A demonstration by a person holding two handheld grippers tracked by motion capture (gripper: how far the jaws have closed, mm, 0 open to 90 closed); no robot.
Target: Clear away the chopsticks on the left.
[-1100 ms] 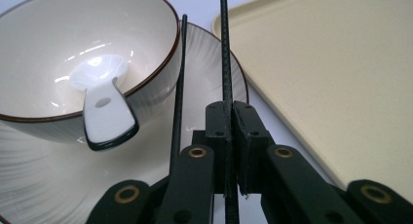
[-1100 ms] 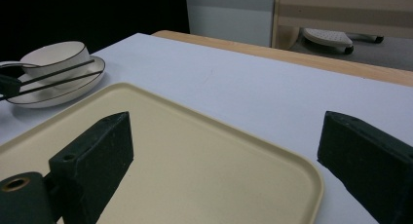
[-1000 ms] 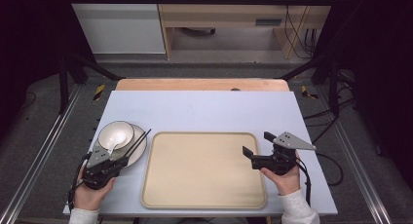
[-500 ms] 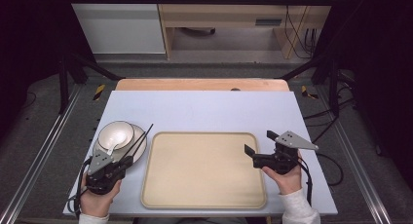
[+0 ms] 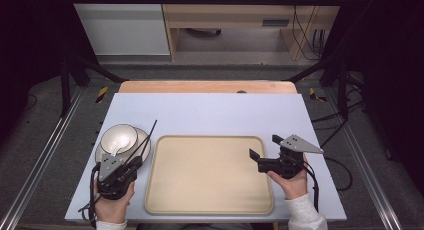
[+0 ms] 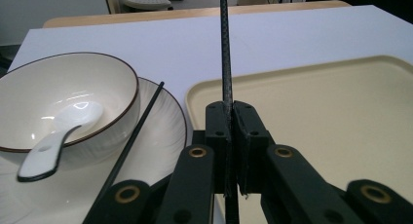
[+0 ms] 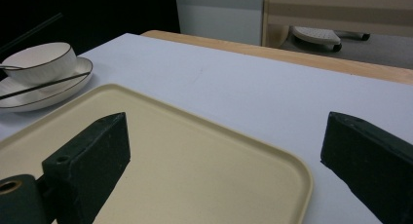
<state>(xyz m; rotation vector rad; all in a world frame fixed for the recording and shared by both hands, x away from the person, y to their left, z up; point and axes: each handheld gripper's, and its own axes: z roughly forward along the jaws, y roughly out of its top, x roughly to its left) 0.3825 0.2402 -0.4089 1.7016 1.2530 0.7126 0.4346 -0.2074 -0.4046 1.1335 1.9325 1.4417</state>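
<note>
1. Your left hand-held gripper (image 6: 228,136) is clamped on one chopstick (image 6: 225,48); the second chopstick (image 6: 141,121) lies across the plate (image 6: 165,131) beside the bowl (image 6: 73,87), just left of the jaws.
2. Your right hand-held gripper (image 5: 264,159) is wide, holding nothing, over the tray (image 5: 210,175).
3. Probable step: transfer the chopstick to the tray.
4. The pale surface (image 5: 210,110) adjoins dark flooring.
</note>
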